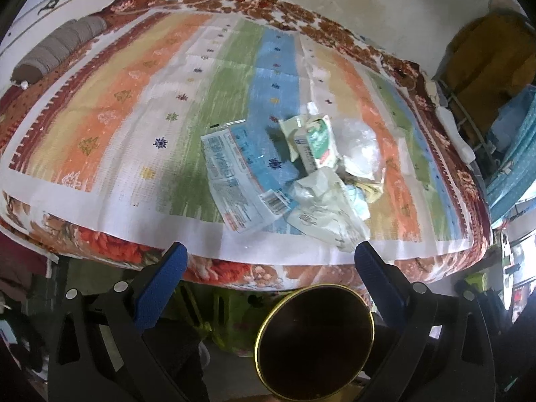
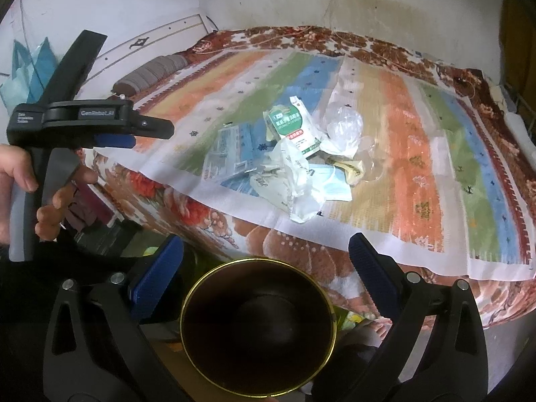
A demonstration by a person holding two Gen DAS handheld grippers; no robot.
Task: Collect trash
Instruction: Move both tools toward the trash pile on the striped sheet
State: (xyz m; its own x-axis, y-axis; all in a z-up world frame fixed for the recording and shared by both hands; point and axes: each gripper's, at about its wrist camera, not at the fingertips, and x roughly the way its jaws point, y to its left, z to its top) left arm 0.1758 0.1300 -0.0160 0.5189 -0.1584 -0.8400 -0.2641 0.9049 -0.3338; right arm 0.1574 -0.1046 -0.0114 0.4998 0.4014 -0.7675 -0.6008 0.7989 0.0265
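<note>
While both your claws stand spread and empty, the collecting has yet to begin: the trash pile (image 1: 301,167) lies mid-frame on the bed (image 1: 117,117), the dark bin (image 2: 258,328) at bottom centre. Next, reach your right claw (image 2: 266,261) to the crumpled white wrapper (image 2: 294,181) nearest the bed's edge; your left claw (image 1: 269,268) waits.

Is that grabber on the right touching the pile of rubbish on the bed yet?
Apart. In the right wrist view the right gripper hangs open over the gold-rimmed bin, with bare bedspread between its fingers and the trash pile.
</note>
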